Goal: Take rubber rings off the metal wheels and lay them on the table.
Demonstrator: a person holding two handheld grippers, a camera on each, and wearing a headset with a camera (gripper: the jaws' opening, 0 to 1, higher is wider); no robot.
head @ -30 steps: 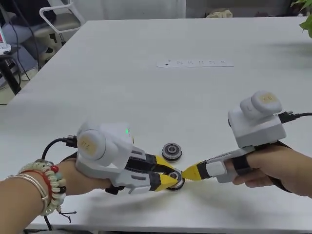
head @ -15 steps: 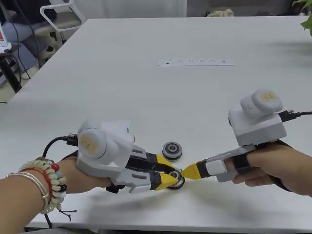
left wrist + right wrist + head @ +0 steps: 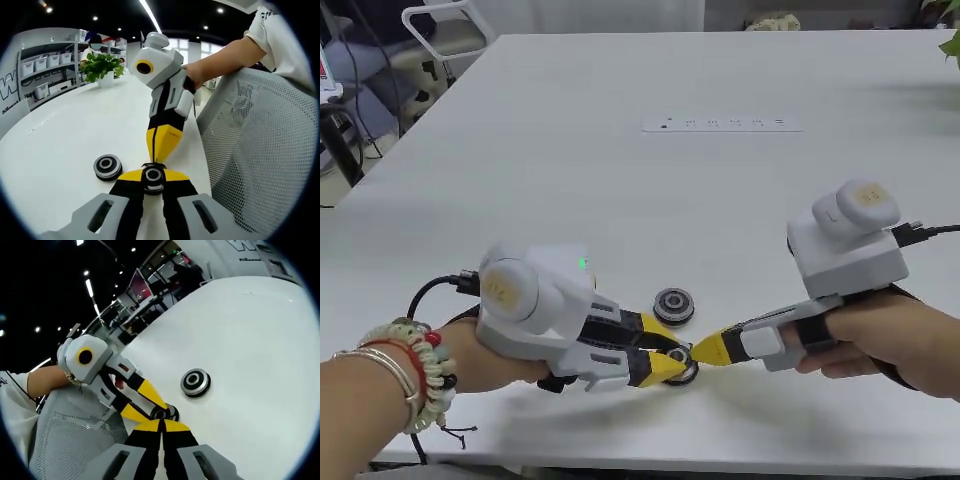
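Left gripper (image 3: 672,366): jaws closed narrowly on a metal wheel (image 3: 153,178), gripped at its tips low over the white table (image 3: 620,190). Right gripper (image 3: 702,353): jaws pressed together, tips touching that wheel's rim. Second wheel (image 3: 673,303), black rubber ring (image 3: 107,178) fitted, lies just beside the left gripper's tips

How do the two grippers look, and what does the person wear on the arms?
The left gripper and right gripper have white rounded bodies, black jaws with yellow pointed tips, and black cables. The left one carries a green light. Beaded bracelets circle the left wrist.
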